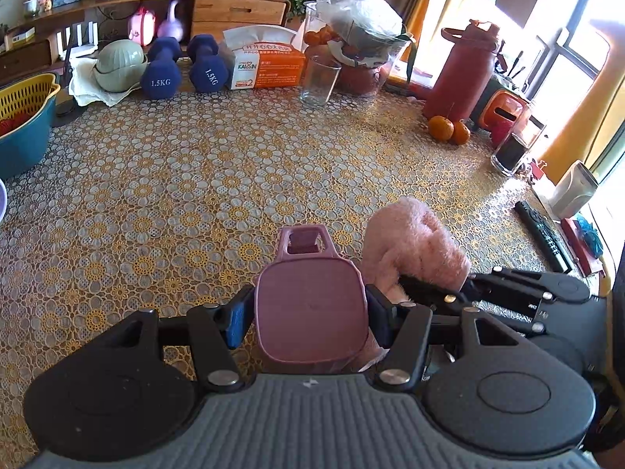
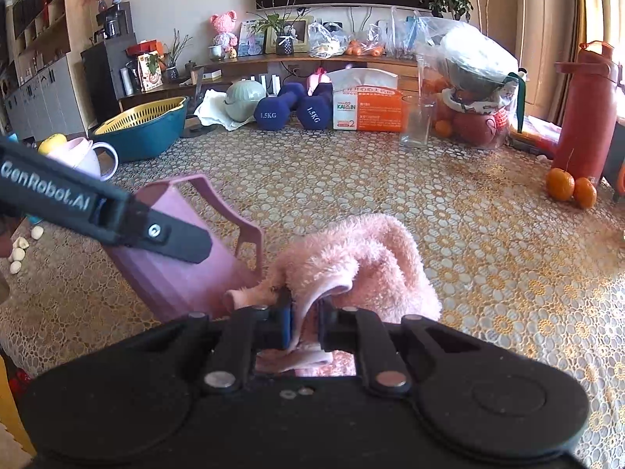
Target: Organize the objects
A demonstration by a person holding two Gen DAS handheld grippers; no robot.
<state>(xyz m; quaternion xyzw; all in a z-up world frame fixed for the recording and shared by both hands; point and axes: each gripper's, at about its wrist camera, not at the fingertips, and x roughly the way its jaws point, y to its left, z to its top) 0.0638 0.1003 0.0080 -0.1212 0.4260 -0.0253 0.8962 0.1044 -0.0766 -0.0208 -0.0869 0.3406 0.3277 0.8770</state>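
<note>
A mauve plastic cutting board with a handle hole [image 1: 310, 312] is clamped between the fingers of my left gripper [image 1: 308, 316], held tilted above the patterned table. It shows at the left in the right wrist view [image 2: 187, 269] with the left finger [image 2: 172, 238] across it. A fluffy pink towel [image 1: 414, 246] lies bunched right beside the board. My right gripper [image 2: 304, 328] is shut on a fold of the towel [image 2: 351, 258]; its fingers [image 1: 429, 291] show beside the board in the left wrist view.
At the back stand two blue dumbbells [image 1: 183, 66], a tissue box [image 1: 265, 58], a glass [image 1: 318, 80], a bagged bowl [image 1: 363, 39] and a red bottle [image 1: 465, 66]. Two oranges [image 1: 449, 129] and a remote [image 1: 543, 234] lie right. A teal basin [image 2: 144, 125] and a mug [image 2: 86, 156] sit left.
</note>
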